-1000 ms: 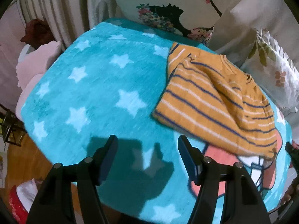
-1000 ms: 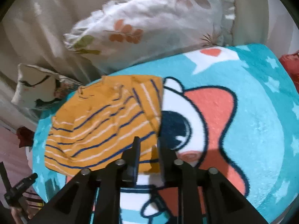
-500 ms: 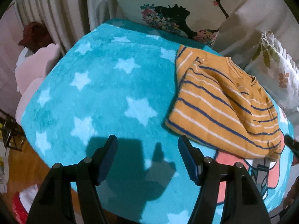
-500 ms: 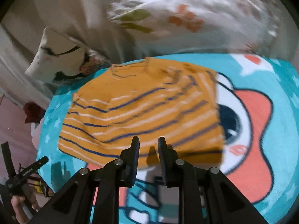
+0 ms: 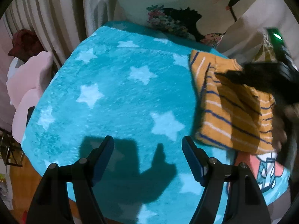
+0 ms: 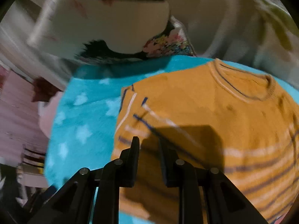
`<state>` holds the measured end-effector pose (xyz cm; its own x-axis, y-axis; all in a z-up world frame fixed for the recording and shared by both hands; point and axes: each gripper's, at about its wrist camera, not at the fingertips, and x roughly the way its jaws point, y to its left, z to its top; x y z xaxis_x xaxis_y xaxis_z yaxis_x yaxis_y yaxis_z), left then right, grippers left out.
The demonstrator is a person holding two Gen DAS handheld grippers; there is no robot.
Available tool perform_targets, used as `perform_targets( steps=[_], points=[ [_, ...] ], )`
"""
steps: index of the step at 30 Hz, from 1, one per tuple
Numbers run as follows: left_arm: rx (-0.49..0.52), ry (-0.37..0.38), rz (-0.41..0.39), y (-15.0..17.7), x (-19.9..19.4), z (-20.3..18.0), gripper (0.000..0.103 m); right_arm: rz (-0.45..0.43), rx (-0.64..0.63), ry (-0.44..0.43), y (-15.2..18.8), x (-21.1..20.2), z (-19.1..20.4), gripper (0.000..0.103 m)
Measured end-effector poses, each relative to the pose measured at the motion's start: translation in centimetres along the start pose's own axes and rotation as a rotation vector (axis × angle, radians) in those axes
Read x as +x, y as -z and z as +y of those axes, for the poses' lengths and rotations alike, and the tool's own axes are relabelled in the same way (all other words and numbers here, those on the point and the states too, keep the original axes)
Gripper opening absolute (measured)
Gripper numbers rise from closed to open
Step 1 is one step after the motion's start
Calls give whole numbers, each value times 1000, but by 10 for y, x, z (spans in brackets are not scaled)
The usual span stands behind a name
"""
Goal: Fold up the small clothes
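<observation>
A folded orange shirt (image 5: 233,112) with navy and white stripes lies on the right side of a teal star blanket (image 5: 121,97). My left gripper (image 5: 147,143) hangs over bare blanket to the left of the shirt's lower corner; its jaws are opening and nothing is between them. My right gripper (image 6: 148,141) hovers over the shirt (image 6: 205,112) near its left edge, below the neckline (image 6: 243,85). Its jaws stand a narrow gap apart and hold nothing. In the left wrist view its blurred black body (image 5: 265,74) reaches over the shirt's upper part.
Printed pillows (image 5: 186,5) and a striped curtain (image 5: 56,18) back the blanket. A pink cushion (image 5: 28,85) sits off its left edge, with wooden floor (image 5: 20,183) below. A person's hand (image 5: 280,128) shows at the right edge.
The right gripper swept left across the shirt, from its right hem to its left side. The left gripper drifted left, away from the shirt, and its jaws widened.
</observation>
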<state>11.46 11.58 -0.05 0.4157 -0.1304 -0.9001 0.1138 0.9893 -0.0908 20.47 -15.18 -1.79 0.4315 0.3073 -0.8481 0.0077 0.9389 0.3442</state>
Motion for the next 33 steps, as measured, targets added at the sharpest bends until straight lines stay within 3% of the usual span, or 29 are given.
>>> perform_targets(
  steps=[5,7,9,10,13,15,17,19,22,29,33],
  points=[
    [18,-32,18,0,4,17,74,96,-35,113,-28,56,17,24],
    [10,-35,28,0,6,24,74,92,-64,140,-38,62,27,25],
    [-1,-36,39,-1,9,29,74,87,-86,116,-47,65,35,27],
    [-3,-37,43,-2,11,31,74,107,-89,86,-52,69,36,33],
    [7,-43,47,-5,12,32,74,104,-68,85,-57,64,36,33],
    [20,-47,50,-7,14,31,74,77,-56,75,-54,51,36,34],
    [31,-54,56,-9,17,29,74,64,-69,85,-46,34,39,41],
    [38,-54,63,-11,20,27,74,55,-87,108,-36,22,45,56],
    [40,-47,73,-14,25,23,74,58,-103,128,-23,12,47,61],
    [64,-40,100,-13,32,13,75,131,-144,206,-8,42,54,65],
    [75,-44,118,-11,37,12,75,154,-158,236,-11,62,58,76]
  ],
)
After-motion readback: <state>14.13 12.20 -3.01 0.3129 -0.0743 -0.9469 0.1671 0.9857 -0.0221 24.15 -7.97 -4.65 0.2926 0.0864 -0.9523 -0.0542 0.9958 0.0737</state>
